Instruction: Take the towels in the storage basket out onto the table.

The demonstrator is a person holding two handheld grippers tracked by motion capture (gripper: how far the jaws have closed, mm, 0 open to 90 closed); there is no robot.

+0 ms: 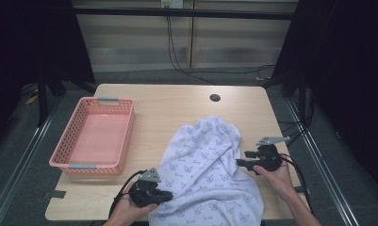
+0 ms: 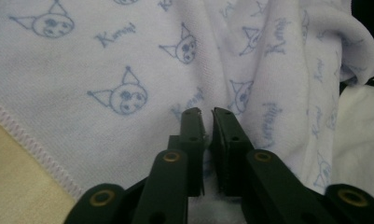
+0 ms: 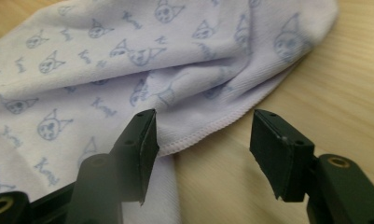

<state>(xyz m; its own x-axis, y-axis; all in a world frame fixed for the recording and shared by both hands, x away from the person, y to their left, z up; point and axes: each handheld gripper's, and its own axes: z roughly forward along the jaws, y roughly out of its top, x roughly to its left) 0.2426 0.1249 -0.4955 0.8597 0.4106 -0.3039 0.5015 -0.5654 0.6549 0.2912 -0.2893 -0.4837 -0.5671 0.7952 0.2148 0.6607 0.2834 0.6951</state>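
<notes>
Judging by the rumpled lie of the towel [image 1: 206, 175], which sprawls unfolded across the table [image 1: 177, 103] to the right of the pink basket [image 1: 94, 136] with its near end hanging over the table's front edge, folding has barely begun and putting it away is still left. White with pale blue cat faces and a stitched hem, it bunches into ridges. On its side toward the basket the left gripper [image 2: 207, 122] has its jaws nearly together, pinching a fold, while on its far side the right gripper [image 3: 201, 140] holds its jaws spread around the hem, gripping nothing.

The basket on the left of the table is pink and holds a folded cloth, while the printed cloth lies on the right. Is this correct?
Not quite. The basket is pink and sits on the left, but it is empty, as the high view shows. The printed cloth does lie on the right of the table.
</notes>
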